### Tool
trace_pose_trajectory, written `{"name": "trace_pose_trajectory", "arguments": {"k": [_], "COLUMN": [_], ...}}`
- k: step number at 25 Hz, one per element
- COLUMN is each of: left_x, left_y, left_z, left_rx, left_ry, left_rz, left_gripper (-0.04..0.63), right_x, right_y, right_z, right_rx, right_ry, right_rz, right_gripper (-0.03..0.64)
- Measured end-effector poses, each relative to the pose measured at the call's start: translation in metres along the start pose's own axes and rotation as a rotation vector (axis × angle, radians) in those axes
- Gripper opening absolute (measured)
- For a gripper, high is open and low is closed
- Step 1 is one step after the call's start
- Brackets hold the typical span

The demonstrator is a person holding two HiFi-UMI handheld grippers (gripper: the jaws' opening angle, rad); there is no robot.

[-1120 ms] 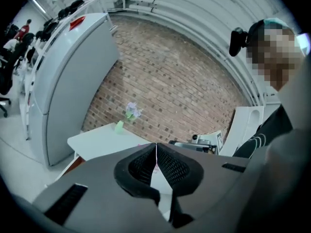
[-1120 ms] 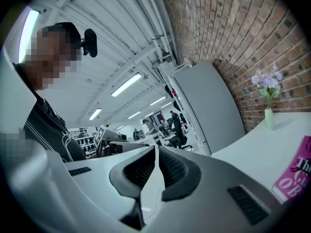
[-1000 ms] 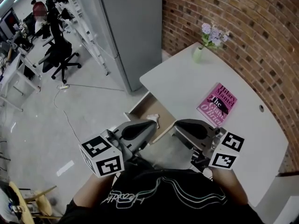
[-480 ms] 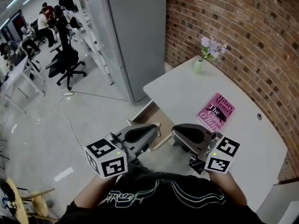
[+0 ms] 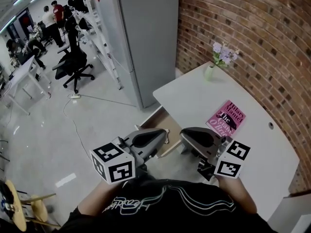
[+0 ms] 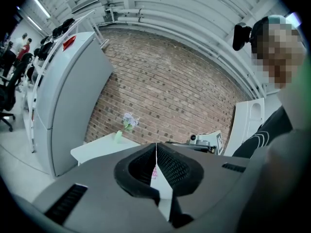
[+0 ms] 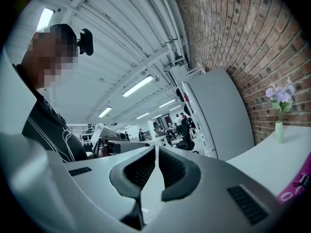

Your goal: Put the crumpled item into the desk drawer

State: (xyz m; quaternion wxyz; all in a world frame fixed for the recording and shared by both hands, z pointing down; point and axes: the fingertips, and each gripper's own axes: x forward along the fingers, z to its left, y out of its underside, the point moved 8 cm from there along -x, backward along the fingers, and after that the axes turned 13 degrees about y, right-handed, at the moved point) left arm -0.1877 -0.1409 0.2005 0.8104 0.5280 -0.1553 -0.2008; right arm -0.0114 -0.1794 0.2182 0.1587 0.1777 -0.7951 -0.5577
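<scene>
The desk drawer (image 5: 154, 119) stands pulled out from the white desk (image 5: 194, 96), its wooden inside showing. My left gripper (image 5: 163, 134) hangs over the drawer's near end and is shut, with nothing between the pads (image 6: 156, 145). Just to its right, at the desk's edge, my right gripper (image 5: 184, 135) is also shut and empty (image 7: 156, 148). The crumpled item is hidden behind the left gripper's front in the head view. Neither gripper view shows it.
A pink book (image 5: 227, 116) lies on the desk, and a small green vase of flowers (image 5: 210, 72) stands at its far corner by the brick wall (image 5: 252, 42). A tall grey cabinet (image 5: 146, 33) stands left of the desk. Office chairs (image 5: 73, 64) and people are far back.
Both grippers have risen a little, still shut. A second ago the white crumpled item showed in the drawer beside the left gripper's tip; that gripper now covers it.
</scene>
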Motion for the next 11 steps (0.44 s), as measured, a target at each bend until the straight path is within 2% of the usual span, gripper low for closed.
{"name": "trace_pose_trajectory", "arguments": {"k": [11], "left_x": [0.0027], "left_y": [0.0000], "left_z": [0.0006], "left_rx": [-0.011], "left_ry": [-0.007], "left_rz": [-0.002], "left_gripper": [0.025], "right_x": [0.0012], "right_y": [-0.0029], "right_z": [-0.0022], "right_rx": [-0.001], "right_ry": [-0.007], "right_rz": [-0.002], "right_gripper": [0.054]}}
